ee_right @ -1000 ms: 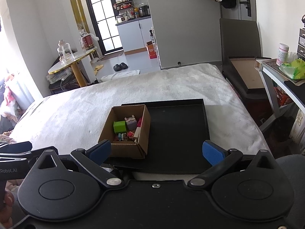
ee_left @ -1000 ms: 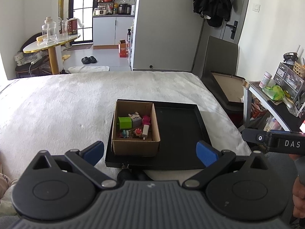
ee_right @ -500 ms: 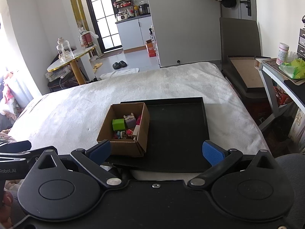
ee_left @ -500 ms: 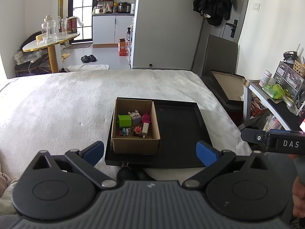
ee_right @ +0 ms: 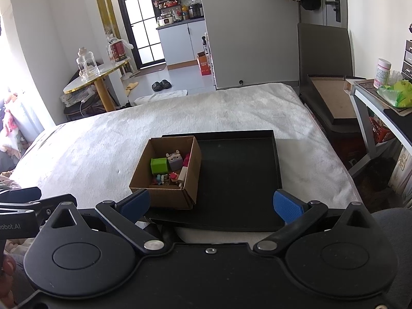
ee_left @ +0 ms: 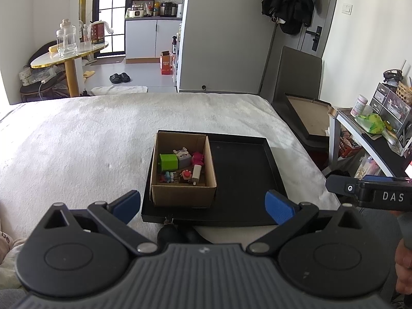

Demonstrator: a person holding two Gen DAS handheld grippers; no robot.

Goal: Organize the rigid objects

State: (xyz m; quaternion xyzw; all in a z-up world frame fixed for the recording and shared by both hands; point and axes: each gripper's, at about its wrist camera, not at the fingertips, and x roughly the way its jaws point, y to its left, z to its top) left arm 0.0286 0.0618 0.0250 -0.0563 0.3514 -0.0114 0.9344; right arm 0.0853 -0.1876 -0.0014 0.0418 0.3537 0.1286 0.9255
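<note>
A brown cardboard box (ee_left: pixel 183 195) (ee_right: pixel 164 196) stands in the left part of a black tray (ee_left: pixel 244 175) (ee_right: pixel 239 170) on a white bed. Inside the box lie a green cube (ee_left: pixel 168 161) (ee_right: pixel 158 165), a grey block figure (ee_left: pixel 183 157) (ee_right: pixel 175 160), a pink toy (ee_left: pixel 197 157), a white peg (ee_left: pixel 196 173) and several small bits. My left gripper (ee_left: pixel 203 207) hangs open in front of the tray's near edge with nothing between its blue pads. My right gripper (ee_right: pixel 211 204) is likewise open and empty, just short of the tray.
The white bedcover (ee_left: pixel 77 139) spreads wide to the left and behind the tray. A desk with clutter (ee_left: pixel 373 128) and a leaning board (ee_left: pixel 306 118) stand on the right past the bed edge. Two dark round things (ee_left: pixel 177 233) lie under the tray's near edge.
Both grippers have drawn back and risen slightly, so the tray and box sit a little higher in the views. Jaws stay open; nothing was picked up.
</note>
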